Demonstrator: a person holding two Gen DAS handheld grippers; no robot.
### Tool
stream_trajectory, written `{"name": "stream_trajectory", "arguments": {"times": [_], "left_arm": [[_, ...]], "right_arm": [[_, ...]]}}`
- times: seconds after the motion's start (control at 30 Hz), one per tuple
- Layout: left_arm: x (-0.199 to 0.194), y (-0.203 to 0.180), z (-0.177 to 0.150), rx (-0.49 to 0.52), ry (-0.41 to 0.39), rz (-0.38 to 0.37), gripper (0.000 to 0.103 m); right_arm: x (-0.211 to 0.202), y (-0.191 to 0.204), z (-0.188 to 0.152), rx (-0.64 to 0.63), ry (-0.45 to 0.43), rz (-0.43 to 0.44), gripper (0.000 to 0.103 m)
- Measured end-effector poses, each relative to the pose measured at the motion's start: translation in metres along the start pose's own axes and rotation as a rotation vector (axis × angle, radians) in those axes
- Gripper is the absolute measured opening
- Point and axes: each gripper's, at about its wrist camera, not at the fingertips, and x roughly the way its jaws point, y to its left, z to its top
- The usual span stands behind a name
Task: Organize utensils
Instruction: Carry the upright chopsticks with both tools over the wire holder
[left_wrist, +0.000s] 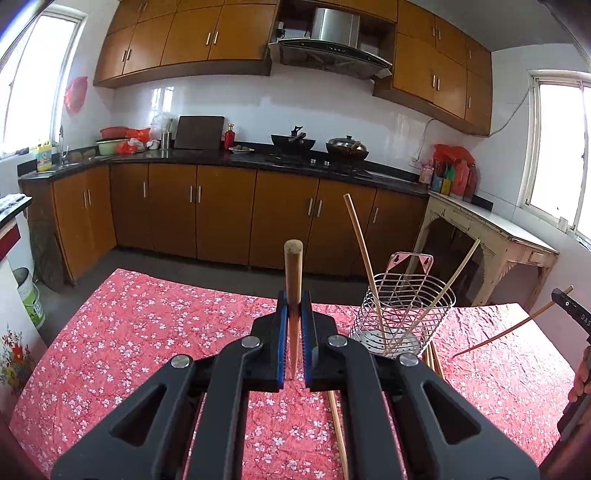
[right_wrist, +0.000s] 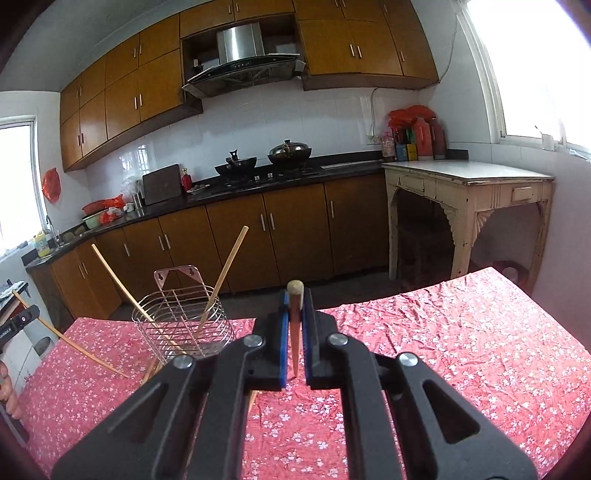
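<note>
Left tool (left_wrist: 294, 306) and right tool (right_wrist: 294, 308), each clamped on one brown wooden chopstick (left_wrist: 293, 280) (right_wrist: 295, 295), long axis running along the tool's fingers, blunt end jutting forward. The silver wire utensil basket (left_wrist: 402, 317) (right_wrist: 184, 325) stands between the tools, to the right of the left tool and to the left of the right one, near both, on the red floral-clothed tabletop (left_wrist: 147, 332). Two pale chopsticks (left_wrist: 364, 254) lean crosswise inside it, narrowing the open mouth; more lie loose at its foot. Open cloth surrounds it.
</note>
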Motion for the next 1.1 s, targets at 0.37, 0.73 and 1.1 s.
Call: {"name": "stream_trajectory", "arguments": {"times": [0.37, 0.73, 1.1], "left_arm": [[-0.014, -0.004, 0.025, -0.005, -0.055, -0.023, 0.006], [-0.049, -0.054, 0.107, -0.029, -0.21, -0.167, 0.006], [0.003, -0.089, 0.097, 0.007, -0.14, -0.144, 0.006]], "right_arm": [[-0.04, 0.008, 0.041, -0.001, -0.109, 0.036, 0.007], [-0.058, 0.039, 0.125, 0.006, -0.141, 0.231, 0.007], [0.017, 0.077, 0.112, -0.018, 0.063, 0.297, 0.007]]}}
